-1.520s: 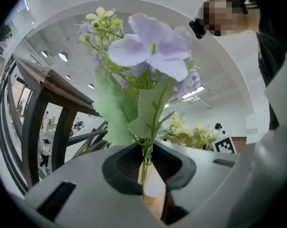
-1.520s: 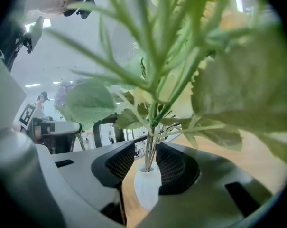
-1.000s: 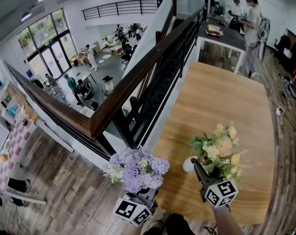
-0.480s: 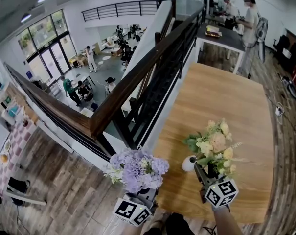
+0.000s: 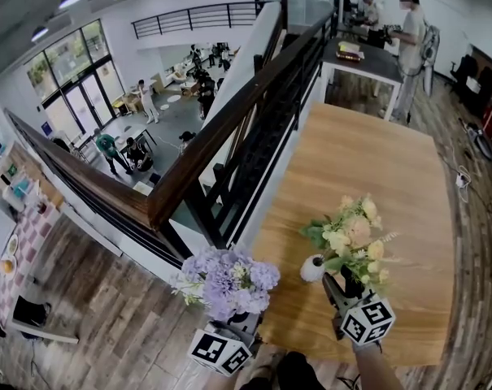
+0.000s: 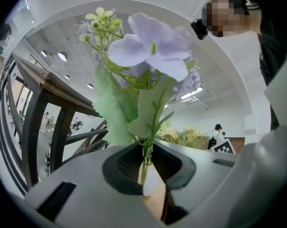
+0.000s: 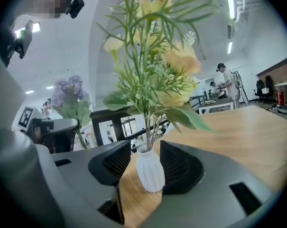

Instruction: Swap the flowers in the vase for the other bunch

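in the head view, the left hand-held gripper (image 5: 239,322) holds the purple bunch (image 5: 226,281) upright at the lower middle, off the left edge of the wooden bench (image 5: 367,161) and near the dark railing (image 5: 229,136). to its right, the right hand-held gripper (image 5: 330,286) reaches over the near end of the bench toward the white vase (image 5: 312,268), which stands on the wood with the yellow bunch (image 5: 351,238) rising out of it. the two bunches are apart, with the vase between them. in the left gripper view, the jaws are drawn close together on the thin green stems of the purple bunch, and its leaves and pale petals fill the view above them. in the right gripper view, the jaws stand apart with the ribbed vase upright between them; a gap shows at the left pad, while at the right pad i cannot tell whether it touches. the yellow bunch's stems go down into the vase's neck, and the purple bunch shows at the left beyond.
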A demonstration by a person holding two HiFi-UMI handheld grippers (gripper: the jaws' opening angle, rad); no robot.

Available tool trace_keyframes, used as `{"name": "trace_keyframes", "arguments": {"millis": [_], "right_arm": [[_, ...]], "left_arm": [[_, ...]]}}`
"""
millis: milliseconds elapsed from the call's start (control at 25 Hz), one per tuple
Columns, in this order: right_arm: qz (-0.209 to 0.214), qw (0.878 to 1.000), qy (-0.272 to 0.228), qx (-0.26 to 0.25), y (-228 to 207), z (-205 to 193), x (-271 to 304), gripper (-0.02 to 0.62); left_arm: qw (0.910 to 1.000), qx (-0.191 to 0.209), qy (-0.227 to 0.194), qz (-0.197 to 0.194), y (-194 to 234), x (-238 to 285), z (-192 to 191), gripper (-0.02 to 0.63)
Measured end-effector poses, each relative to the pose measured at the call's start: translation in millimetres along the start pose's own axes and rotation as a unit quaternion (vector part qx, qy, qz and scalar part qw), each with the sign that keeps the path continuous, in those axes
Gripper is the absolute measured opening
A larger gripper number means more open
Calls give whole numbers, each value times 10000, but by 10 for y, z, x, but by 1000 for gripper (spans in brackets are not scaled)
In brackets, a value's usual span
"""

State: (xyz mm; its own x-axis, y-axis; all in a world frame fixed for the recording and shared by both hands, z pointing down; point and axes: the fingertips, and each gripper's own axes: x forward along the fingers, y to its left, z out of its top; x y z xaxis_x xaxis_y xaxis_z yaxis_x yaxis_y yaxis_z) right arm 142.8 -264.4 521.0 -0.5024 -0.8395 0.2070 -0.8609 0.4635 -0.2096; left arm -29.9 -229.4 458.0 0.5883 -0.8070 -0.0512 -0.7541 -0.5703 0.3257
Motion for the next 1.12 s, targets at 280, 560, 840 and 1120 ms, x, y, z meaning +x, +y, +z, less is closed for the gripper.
{"name": "trace_keyframes", "arguments": {"millis": [280,560,840,1120], "right_arm": [[16,9999,68,76,68,-100,-149,176],[39,9999,58,143,202,-159,-384,161],[-33,9999,-134,101,373,-86,-646,90],[-168,9993,-339,57,580,5,-934,58]], "left_arm": [[9999,-4,59,-111,-72,-35,-38,55],[9995,-25,169,-272,-201,-125,-97,55],[9983,9,193,-552,-375,-254,-113,55],[9964,-32,224,-819,-530,-437,-150,55]]}}
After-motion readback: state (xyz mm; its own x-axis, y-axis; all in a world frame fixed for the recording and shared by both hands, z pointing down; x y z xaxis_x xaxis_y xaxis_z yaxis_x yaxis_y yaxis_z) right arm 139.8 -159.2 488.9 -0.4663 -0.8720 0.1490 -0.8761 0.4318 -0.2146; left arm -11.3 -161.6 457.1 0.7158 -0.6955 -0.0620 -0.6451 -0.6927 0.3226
